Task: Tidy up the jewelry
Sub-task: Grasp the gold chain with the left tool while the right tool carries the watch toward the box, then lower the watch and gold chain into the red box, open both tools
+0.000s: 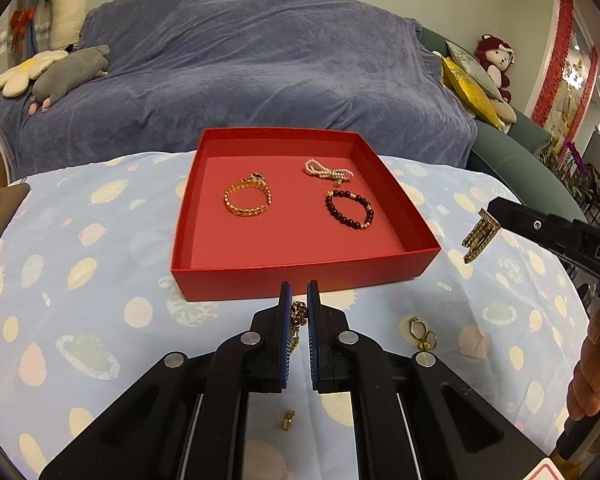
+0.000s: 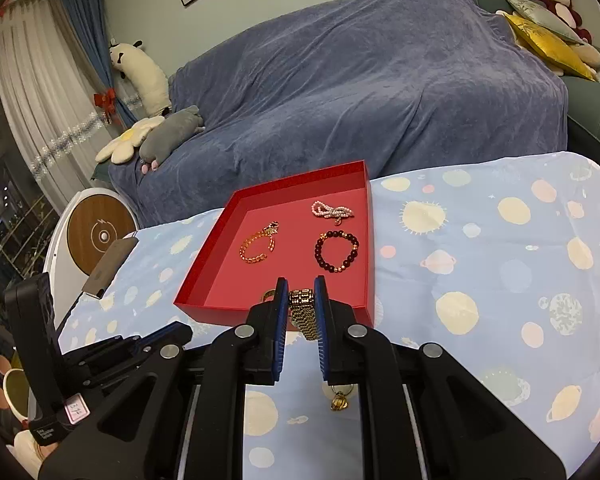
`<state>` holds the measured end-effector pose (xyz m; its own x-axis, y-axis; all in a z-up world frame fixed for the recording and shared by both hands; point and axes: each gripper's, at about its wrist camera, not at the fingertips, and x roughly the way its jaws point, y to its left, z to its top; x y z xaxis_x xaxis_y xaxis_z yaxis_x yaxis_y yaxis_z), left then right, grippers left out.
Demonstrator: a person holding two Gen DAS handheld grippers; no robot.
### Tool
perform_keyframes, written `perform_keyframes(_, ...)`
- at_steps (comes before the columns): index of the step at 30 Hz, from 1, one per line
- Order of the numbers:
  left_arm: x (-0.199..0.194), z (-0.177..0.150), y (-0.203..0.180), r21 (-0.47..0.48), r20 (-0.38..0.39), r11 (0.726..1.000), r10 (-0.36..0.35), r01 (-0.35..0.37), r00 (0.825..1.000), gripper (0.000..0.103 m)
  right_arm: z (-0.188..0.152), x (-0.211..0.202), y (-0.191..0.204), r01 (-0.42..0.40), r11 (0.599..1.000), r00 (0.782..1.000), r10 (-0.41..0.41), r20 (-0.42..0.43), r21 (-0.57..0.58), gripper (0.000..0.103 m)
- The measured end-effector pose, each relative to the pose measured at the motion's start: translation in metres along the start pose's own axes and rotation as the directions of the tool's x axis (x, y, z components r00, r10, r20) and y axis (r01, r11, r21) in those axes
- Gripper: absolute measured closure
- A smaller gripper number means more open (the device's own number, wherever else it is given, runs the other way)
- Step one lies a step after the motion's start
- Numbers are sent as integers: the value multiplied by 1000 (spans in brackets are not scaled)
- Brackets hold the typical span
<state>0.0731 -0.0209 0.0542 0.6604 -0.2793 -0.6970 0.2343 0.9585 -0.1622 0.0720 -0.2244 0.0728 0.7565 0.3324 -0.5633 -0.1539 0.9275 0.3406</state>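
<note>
A red tray [image 1: 300, 276] [image 2: 204, 300] on the patterned tablecloth holds a gold chain bracelet [image 1: 246, 199] [image 2: 258, 246], a pearl bracelet [image 1: 327, 171] [image 2: 332, 211] and a dark bead bracelet [image 1: 349, 209] [image 2: 337, 251]. My left gripper [image 1: 299, 300] is shut on a gold bead chain [image 1: 298, 315] just before the tray's front wall. My right gripper [image 2: 301, 294] is shut on a gold band bracelet [image 2: 305, 312] [image 1: 478, 236], held in the air right of the tray in the left wrist view.
Gold rings [image 1: 422, 332] [image 2: 340, 398] and a small gold piece [image 1: 288, 420] lie on the cloth [image 1: 100, 300] near me. A brown object [image 2: 108, 268] lies at the table's left edge. A blue-covered sofa [image 1: 240, 68] stands behind the table.
</note>
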Motion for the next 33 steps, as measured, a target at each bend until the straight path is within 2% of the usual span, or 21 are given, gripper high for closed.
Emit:
perform_keyframes(5, -11, 18, 15, -44, 21, 999, -15, 16, 1000, 98, 10, 4, 16, -13, 999, 1000, 13, 4, -37, 91)
perform_keyframes(11, -14, 58, 28, -55, 63, 998, -2, 5, 998, 98, 43, 19, 37, -42, 996, 999, 44, 19, -73, 91)
perform_keyframes(19, 29, 101, 42, -57, 43, 997, 46, -44, 998, 98, 77, 77, 46, -57, 997, 998, 56, -10, -53, 91)
perform_keyframes(33, 98, 110, 69, -111, -52, 990, 77, -83, 996, 98, 77, 170, 38, 9, 998, 993, -16, -114, -62, 91)
